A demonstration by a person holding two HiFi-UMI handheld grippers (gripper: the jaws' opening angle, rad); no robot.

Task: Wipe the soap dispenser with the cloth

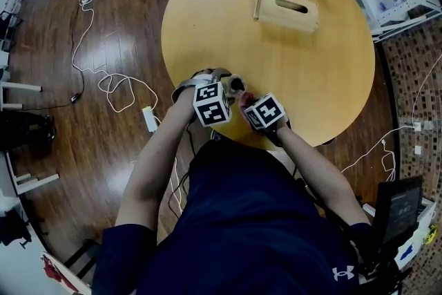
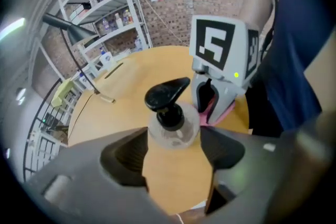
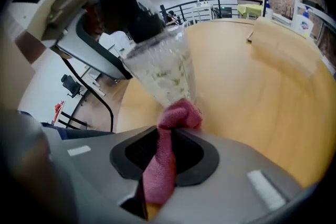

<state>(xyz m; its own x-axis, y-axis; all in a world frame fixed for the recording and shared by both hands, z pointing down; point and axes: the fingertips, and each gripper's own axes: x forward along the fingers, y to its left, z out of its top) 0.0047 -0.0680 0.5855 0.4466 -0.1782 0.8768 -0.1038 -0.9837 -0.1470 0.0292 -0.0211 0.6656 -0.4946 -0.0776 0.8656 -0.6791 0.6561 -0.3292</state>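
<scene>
At the near edge of the tabletop (image 1: 311, 79), the left claw (image 2: 173, 144) grips the clear, black-pumped soap dispenser (image 3: 160, 68) by its body, jaws wide. The right claw (image 3: 165, 149) pinches a pink cloth (image 3: 178, 115), its bunched end touching the dispenser's lower side. A small white logo (image 1: 343, 273) marks the person's navy shirt (image 1: 255, 217).

My shirt (image 1: 242, 217): dark navy, short sleeves, small white logo (image 1: 343, 273). My left gripper (image 2: 173, 150): grey shell, black pads (image 2: 126, 157). My right gripper (image 3: 167, 152): same grey shell, white marker cube (image 2: 218, 44) with black square pattern, small green light (image 2: 236, 75) just below marker cube.
</scene>
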